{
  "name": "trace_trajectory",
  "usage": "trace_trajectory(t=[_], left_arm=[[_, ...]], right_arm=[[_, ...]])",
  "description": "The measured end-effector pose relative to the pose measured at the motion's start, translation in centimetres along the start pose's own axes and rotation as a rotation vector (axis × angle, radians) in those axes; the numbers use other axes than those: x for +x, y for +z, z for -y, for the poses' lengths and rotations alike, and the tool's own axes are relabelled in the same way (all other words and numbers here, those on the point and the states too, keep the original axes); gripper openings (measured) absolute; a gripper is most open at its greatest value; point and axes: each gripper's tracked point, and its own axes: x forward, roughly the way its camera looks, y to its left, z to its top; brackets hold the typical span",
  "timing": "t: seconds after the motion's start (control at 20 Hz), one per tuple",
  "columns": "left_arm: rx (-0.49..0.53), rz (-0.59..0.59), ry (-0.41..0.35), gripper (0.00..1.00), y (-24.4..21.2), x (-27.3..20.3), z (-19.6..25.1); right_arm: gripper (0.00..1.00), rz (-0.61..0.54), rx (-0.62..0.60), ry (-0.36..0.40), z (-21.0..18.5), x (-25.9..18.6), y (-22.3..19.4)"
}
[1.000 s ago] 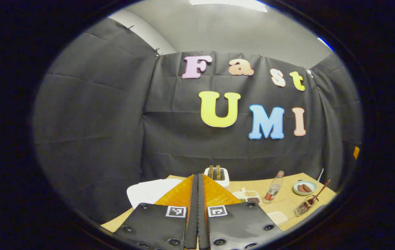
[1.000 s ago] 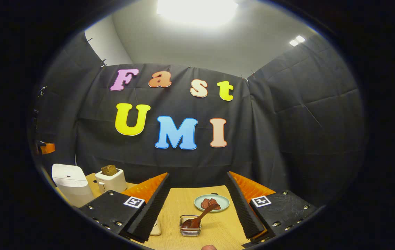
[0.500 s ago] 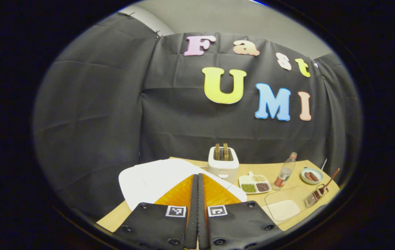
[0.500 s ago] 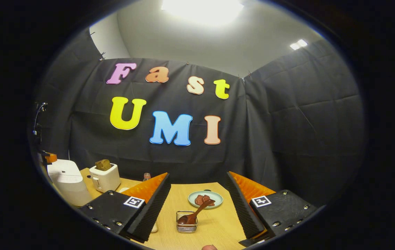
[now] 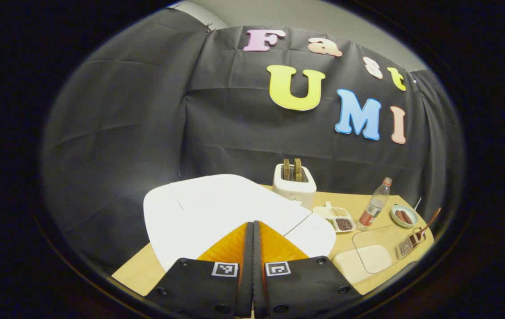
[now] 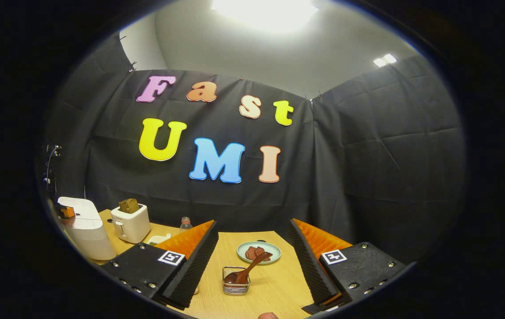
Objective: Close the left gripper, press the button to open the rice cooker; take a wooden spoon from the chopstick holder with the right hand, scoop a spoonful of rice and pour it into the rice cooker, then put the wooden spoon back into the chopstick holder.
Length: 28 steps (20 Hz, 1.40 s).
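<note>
— Where does the left gripper (image 5: 252, 230) stand?

— Its fingers are pressed flat together with nothing between them, and it hangs over the white rice cooker (image 5: 217, 212), which sits at the left end of the tabletop (image 5: 139, 274) in the left gripper view. The lid looks down. I can't make out the button itself from here — too small and pale against the lid.

— How will that lid handle?

— My guess is a smooth, hard plastic shell with a sprung latch. The clenched tips make one blunt point, so a firm, square push should do; off-centre, they could skid on the slick surface.

— And the right gripper (image 6: 252, 248)?

— Spread wide, holding nothing. In the right gripper view the wire chopstick holder (image 6: 236, 285) sits between its fingers, farther off, near the front edge of the tabletop, with the wooden spoon (image 6: 247, 270) lying bowl-down in it and its handle slanting up toward the plate (image 6: 274, 253) behind.

— Where should it take hold?

— On the free upper handle, I'd say. The spoon looks light and stiff, not fragile, but the holder looks light too and may lift or tip if the spoon drags against the wire.

— The rice?

— Likely the shallow clear tray (image 5: 374, 254) near the front edge — I can't tell for certain.
</note>
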Motion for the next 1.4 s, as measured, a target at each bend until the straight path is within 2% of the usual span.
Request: trace_trajectory(t=[0.2, 0.35, 0.55, 0.95, 1.1, 1.3, 1.4], left_arm=[[0.021, 0.011, 0.003, 0.09, 0.3, 0.2, 0.0], [-0.024, -0.001, 0.005, 0.09, 0.0, 0.3, 0.0], [-0.028, 0.017, 0.016, 0.09, 0.9, -0.2, -0.1], [0.09, 0.245, 0.126, 0.08, 11.7, -3.9, -1.1], [0.055, 0.338, 0.11, 0.08, 15.6, -7.6, 0.1], [0.05, 0.425, 0.104, 0.1, 18.1, -12.2, 2.4], [0.058, 0.45, 0.092, 0.29, 18.5, -13.9, 4.0]], right_arm=[[0.96, -0.003, -0.007, 0.009, -0.2, 0.0, -0.2], [0.96, -0.002, 0.003, 0.014, -0.2, 0.1, -0.1], [0.96, 0.01, 0.009, 0.019, 0.3, 0.3, 0.1], [0.96, 0.023, 0.037, 0.052, 1.8, 1.8, 0.2], [0.96, 0.027, 0.047, 0.077, 2.1, 2.7, 0.3], [0.96, 0.038, 0.064, 0.106, 2.4, 4.4, 0.4], [0.96, 0.037, 0.072, 0.119, 2.7, 5.3, 0.2]])
